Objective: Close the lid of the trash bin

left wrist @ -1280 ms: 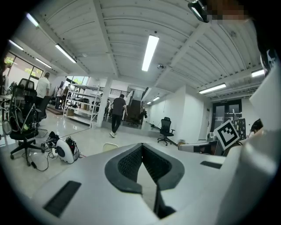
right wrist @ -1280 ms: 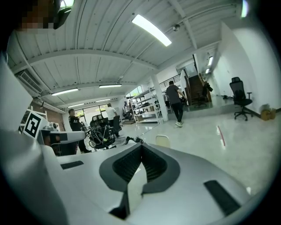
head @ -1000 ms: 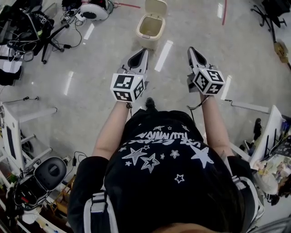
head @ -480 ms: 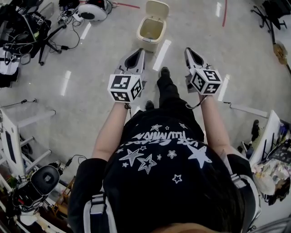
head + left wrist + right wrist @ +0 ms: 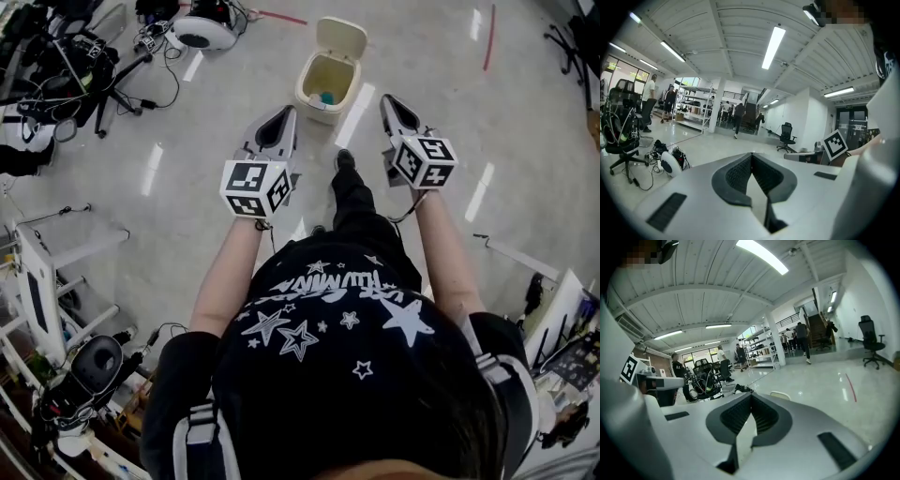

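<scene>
**A:** So the trash bin [image 5: 325,86] is just beyond both grippers, mouth facing up. Its lid [image 5: 341,37] stands on end at the bin's far edge, tipped away from us.

**B:** Yep. Left gripper [image 5: 284,117] and right gripper [image 5: 391,101] are both pinched together, holding nothing. We'd reach behind the bin and nudge the lid's top toward us.

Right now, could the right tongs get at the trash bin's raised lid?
Probably not yet: the right tongs hang short of the upright lid, at the trash bin's far side. Only bare floor lies between.
</scene>
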`<move>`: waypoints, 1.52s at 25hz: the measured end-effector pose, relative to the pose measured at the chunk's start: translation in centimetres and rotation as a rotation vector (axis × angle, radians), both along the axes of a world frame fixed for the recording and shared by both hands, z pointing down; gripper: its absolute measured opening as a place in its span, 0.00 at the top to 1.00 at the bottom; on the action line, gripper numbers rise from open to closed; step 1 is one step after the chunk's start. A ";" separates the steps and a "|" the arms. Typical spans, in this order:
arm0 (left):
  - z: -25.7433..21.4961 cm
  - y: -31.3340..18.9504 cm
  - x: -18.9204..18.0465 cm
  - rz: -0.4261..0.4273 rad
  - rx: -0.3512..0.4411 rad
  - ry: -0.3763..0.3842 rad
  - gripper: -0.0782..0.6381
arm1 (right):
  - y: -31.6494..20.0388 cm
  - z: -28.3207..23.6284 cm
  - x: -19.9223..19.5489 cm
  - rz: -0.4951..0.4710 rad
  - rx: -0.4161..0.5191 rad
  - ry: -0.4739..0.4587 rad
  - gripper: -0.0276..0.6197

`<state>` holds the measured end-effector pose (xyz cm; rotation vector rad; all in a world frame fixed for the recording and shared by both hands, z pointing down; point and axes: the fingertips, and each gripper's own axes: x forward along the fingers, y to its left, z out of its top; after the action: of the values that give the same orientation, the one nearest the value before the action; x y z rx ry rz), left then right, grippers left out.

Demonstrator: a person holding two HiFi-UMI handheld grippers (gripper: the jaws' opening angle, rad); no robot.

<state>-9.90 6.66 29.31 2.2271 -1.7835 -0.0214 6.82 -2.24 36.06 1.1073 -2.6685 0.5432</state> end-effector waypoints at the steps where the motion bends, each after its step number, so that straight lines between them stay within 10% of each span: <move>1: 0.1 -1.0 0.1 0.001 -0.007 -0.002 0.88 | -1.2 0.0 -0.1 0.002 -0.005 -0.006 0.96; 20: 4.9 -22.0 1.1 -0.030 -0.174 -0.012 0.88 | -22.9 4.7 -1.1 -0.054 -0.121 0.019 0.96; 38: 8.4 -30.9 -1.0 0.022 -0.224 -0.008 0.88 | -29.7 10.4 -3.5 0.048 -0.286 -0.017 0.96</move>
<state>-10.90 -24.24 37.69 2.0896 -1.6739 0.1830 3.32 -31.93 46.48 1.0877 -2.4814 0.9132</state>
